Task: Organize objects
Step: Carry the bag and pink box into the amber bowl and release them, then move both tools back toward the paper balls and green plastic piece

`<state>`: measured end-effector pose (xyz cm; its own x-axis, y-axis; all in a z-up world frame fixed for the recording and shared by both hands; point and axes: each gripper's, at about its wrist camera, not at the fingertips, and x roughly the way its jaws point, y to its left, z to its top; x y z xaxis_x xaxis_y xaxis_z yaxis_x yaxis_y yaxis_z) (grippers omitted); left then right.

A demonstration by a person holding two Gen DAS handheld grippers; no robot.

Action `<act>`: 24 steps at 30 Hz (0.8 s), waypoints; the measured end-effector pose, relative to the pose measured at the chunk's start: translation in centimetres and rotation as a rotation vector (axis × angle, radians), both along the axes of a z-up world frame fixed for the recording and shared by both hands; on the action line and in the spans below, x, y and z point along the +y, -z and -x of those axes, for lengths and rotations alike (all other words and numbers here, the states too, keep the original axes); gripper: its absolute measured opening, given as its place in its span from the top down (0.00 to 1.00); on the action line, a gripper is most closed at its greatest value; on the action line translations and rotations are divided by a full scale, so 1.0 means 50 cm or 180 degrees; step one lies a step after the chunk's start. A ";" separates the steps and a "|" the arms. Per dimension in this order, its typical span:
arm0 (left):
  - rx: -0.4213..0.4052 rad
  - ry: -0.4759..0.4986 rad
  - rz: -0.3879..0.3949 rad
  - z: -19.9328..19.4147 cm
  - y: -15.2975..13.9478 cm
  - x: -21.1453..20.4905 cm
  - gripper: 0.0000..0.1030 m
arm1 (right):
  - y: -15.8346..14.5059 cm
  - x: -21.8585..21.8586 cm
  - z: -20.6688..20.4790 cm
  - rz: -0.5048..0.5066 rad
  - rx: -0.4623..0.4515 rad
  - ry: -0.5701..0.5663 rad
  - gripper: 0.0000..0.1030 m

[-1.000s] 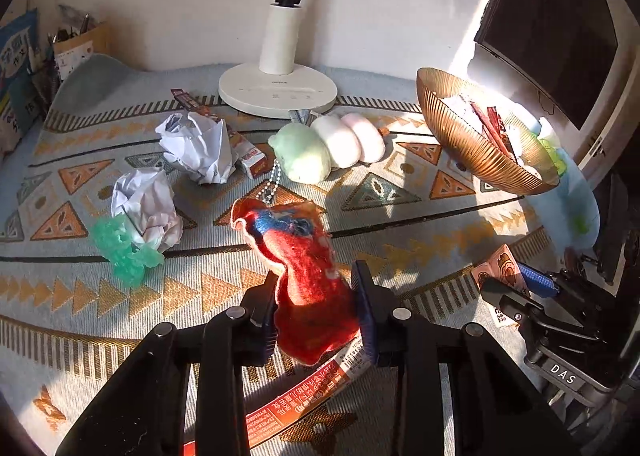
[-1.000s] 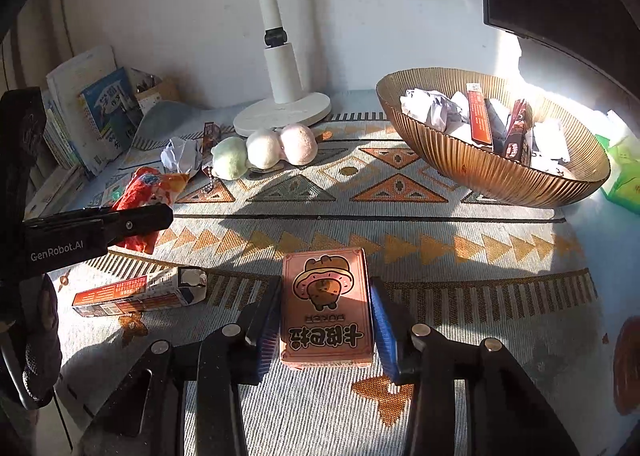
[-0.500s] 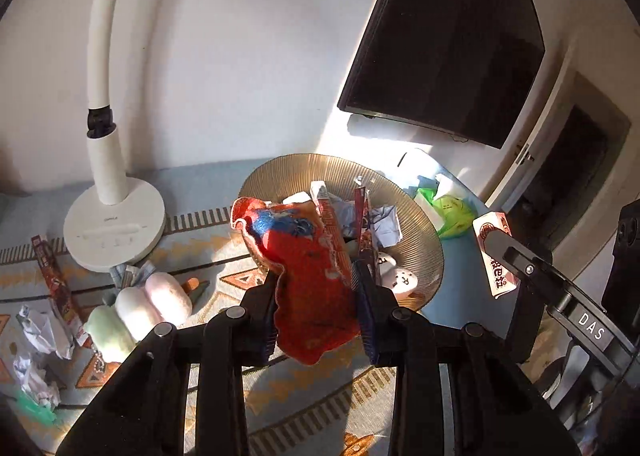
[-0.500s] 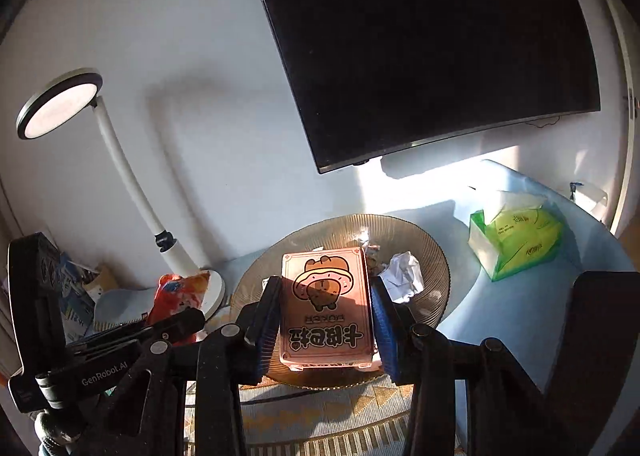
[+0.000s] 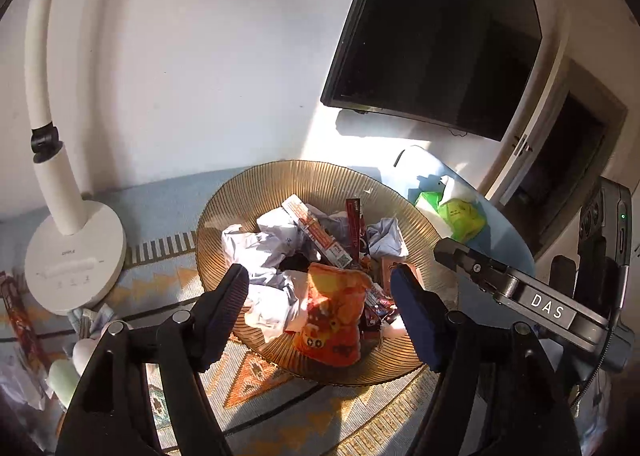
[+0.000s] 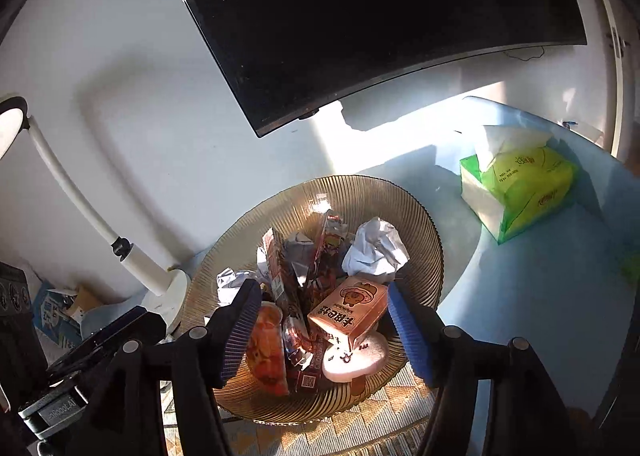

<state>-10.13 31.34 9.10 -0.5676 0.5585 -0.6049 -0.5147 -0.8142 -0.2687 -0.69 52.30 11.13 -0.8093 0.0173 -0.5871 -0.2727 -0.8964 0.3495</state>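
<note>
A ribbed amber bowl holds crumpled paper, snack wrappers and other small things. A red-orange snack bag lies in its near side. A pink box with a cartoon face lies tilted in the bowl on a pink heart-shaped toy. My left gripper is open above the snack bag and holds nothing. My right gripper is open above the pink box and holds nothing.
A white desk lamp stands left of the bowl on the patterned mat. A green tissue pack sits on the blue table at right. A dark monitor hangs above. Pastel toys lie at far left.
Both grippers have opened over the bowl. The snack bag has dropped from the left one and the pink box from the right one into the bowl.
</note>
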 end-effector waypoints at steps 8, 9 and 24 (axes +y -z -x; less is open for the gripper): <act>0.0321 -0.0318 -0.0069 -0.125 -0.090 -0.185 0.30 | -0.060 -0.161 -0.082 -0.0157 0.0256 -0.0614 0.26; 0.0363 -0.0396 -0.0095 -0.146 -0.101 -0.222 0.27 | -0.054 -0.191 -0.090 -0.0163 0.0261 -0.0728 0.20; 0.0057 -0.2544 0.0155 -0.260 0.114 -0.723 0.01 | 0.164 -0.330 -0.085 -0.0095 -0.0142 -0.0822 0.14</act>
<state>2.89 -4.79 3.38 -0.7946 -0.0481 -0.6052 0.2253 -0.9490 -0.2205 3.58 35.79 2.95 -0.7625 -0.1688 -0.6246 -0.0480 -0.9480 0.3147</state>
